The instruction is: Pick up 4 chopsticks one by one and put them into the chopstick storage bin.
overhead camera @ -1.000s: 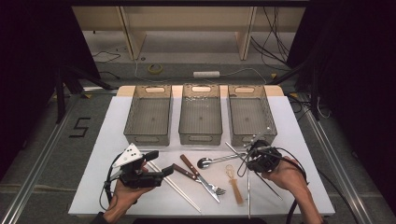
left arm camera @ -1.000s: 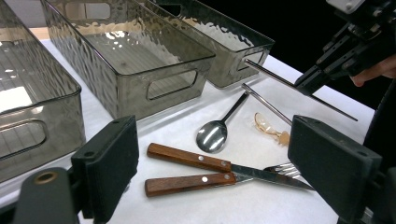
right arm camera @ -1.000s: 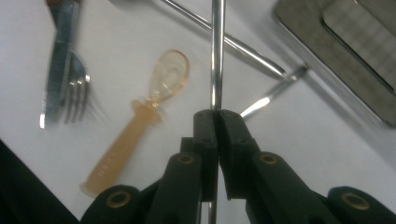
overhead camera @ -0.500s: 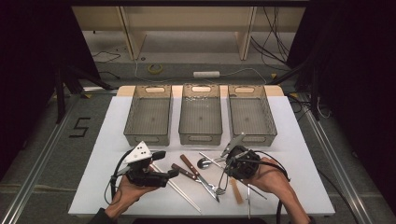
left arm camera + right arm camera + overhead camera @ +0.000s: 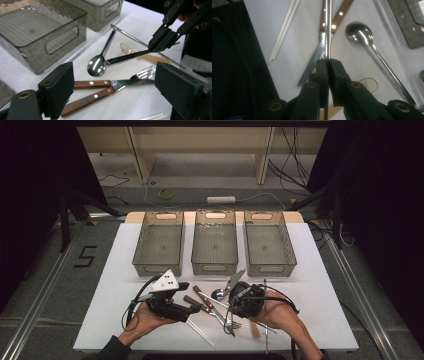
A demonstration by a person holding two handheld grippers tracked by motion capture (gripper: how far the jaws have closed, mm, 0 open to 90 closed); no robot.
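My right gripper [image 5: 328,61] is shut on a slim metal utensil handle [image 5: 327,30], which runs on past the jaw tips over the cutlery pile. From the left gripper view, that gripper [image 5: 156,46] holds the handle [image 5: 125,57] tilted above a steel spoon [image 5: 96,66]. My left gripper [image 5: 112,92] stands wide open, with nothing between its pads, over two wooden-handled knives [image 5: 92,83]. In the high view the left gripper [image 5: 192,311] points right and the right gripper [image 5: 229,307] points left across the pile. What kind of utensil I hold I cannot tell.
Three grey bins [image 5: 159,245] [image 5: 215,265] [image 5: 267,245] stand in a row behind the cutlery. A fork [image 5: 146,72], a long metal rod [image 5: 130,37], an amber spoon [image 5: 126,47] and white chopsticks [image 5: 284,27] lie on the white mat [image 5: 320,285].
My right hand has moved left and nearer, from the right of the pile to over its middle. My left hand has shifted right towards the knives.
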